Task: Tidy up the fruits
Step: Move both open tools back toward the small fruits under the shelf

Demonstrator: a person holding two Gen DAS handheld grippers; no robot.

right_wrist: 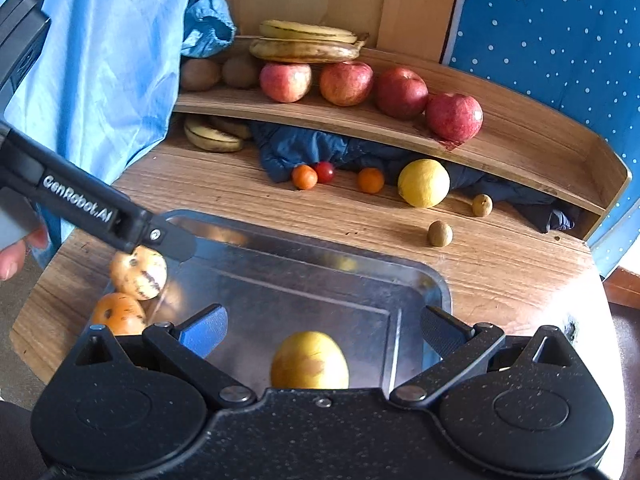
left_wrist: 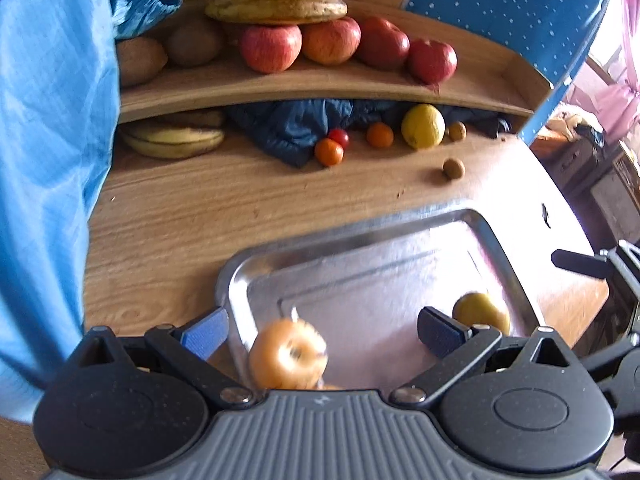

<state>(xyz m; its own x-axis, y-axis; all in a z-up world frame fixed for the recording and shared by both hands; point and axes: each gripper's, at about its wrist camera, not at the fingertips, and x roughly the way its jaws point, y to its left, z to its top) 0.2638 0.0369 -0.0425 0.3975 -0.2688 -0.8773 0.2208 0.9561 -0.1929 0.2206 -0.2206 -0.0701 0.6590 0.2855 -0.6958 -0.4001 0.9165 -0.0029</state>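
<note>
A wooden table (right_wrist: 500, 272) carries a metal tray (right_wrist: 436, 286) below a shelf (right_wrist: 520, 140) of apples and bananas. The left gripper (left_wrist: 320, 330) has its fingers spread wide over a blurred orange fruit (left_wrist: 286, 354) at the tray's edge, not gripping it. The right gripper (right_wrist: 324, 330) is equally wide apart, holding nothing, above a yellow fruit (right_wrist: 310, 360) in the tray.

Your left gripper (left_wrist: 320, 330) and right gripper (right_wrist: 324, 330) both point forward and downward, jaws spread wide and empty, your fingertips (right_wrist: 16, 256) visible at the left handle.
</note>
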